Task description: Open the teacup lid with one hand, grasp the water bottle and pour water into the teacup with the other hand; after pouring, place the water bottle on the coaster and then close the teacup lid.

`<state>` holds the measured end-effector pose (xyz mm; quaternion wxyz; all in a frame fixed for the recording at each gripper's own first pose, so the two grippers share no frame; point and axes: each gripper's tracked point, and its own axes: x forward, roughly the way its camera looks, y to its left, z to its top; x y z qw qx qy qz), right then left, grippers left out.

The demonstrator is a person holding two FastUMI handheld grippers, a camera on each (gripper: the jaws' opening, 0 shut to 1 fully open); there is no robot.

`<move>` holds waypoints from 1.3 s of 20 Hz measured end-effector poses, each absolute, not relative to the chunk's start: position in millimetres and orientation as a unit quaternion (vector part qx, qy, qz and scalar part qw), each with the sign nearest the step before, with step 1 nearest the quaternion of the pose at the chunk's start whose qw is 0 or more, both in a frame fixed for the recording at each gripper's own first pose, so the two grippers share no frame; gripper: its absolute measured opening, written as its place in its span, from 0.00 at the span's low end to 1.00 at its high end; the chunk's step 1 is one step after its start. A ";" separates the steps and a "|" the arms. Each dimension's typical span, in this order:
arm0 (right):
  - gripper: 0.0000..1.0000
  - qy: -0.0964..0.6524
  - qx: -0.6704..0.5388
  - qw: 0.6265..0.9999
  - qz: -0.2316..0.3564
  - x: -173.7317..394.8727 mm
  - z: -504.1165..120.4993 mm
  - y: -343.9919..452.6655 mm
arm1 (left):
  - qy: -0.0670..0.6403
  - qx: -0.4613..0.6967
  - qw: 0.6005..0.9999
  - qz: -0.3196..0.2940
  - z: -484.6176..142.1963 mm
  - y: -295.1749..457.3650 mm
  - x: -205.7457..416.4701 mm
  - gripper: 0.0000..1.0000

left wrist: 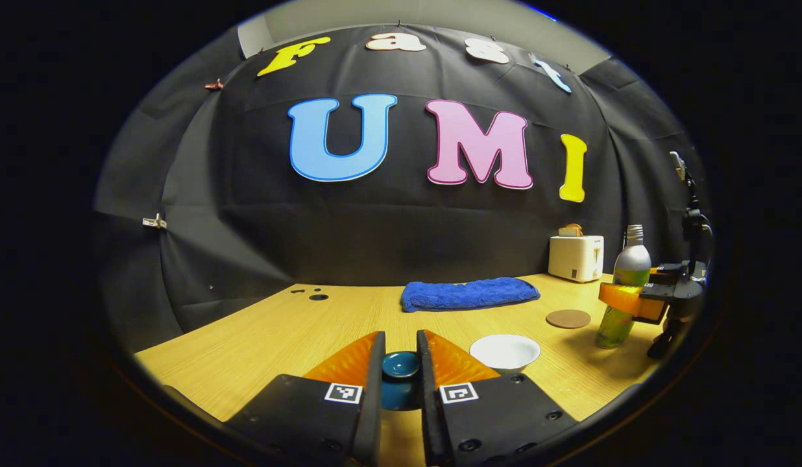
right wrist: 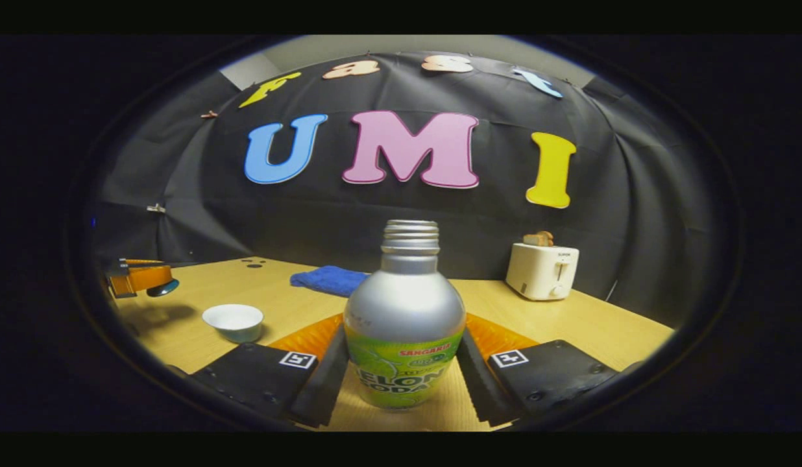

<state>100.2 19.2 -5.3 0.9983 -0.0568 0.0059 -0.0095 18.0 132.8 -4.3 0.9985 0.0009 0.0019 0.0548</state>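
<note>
1. Left claw [left wrist: 401, 353]: closed on the blue teacup lid [left wrist: 401, 364], which sits between its two fingers and is lifted off the cup. In the right gripper view this claw [right wrist: 156, 283] hangs above the worktop [right wrist: 297, 305], lid [right wrist: 162, 288] at its tip, well beyond the cup.
2. Teacup [left wrist: 505, 352]: white, open, standing on the worktop just right of the left claw's fingers; seen also at [right wrist: 233, 321].
3. Right claw [right wrist: 404, 353]: fingers flank the water bottle [right wrist: 404, 324] at its lower body and look pressed on it; the bottle stands upright, uncapped. Its base is hidden between the fingers, so lift-off cannot be told.
4. Coaster [left wrist: 568, 318]: round, brown, bare, between teacup and bottle [left wrist: 625, 288].
5. Step in hand, as judged: carrying the bottle to the cup. Keep it upright until its mouth is over the bowl, tilt slowly, and hold the lid well clear of the pour.
6. Background: blue towel [left wrist: 469, 293], toaster [left wrist: 575, 257].
</note>
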 end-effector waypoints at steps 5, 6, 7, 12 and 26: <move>0.76 0.008 -0.142 0.990 -0.006 98.5 0.9 25.7 | 0.002 0.001 0.998 0.061 -4.2 135.5 16.6 0.29; 0.76 0.001 -0.160 0.987 -0.005 98.1 6.4 28.2 | 0.004 0.001 0.997 0.079 -5.2 144.5 15.2 0.30; 0.76 -0.006 -0.184 0.983 -0.005 99.4 12.4 30.1 | 0.004 0.000 0.995 0.096 -4.8 151.9 13.8 0.30; 0.76 -0.035 -0.322 0.946 0.013 112.8 32.1 49.6 | 0.005 0.001 0.993 0.115 -6.3 169.9 9.3 0.29; 0.75 -0.099 -0.597 0.793 0.071 144.9 30.3 90.2 | 0.006 0.000 0.987 0.160 -7.7 235.1 -6.3 0.29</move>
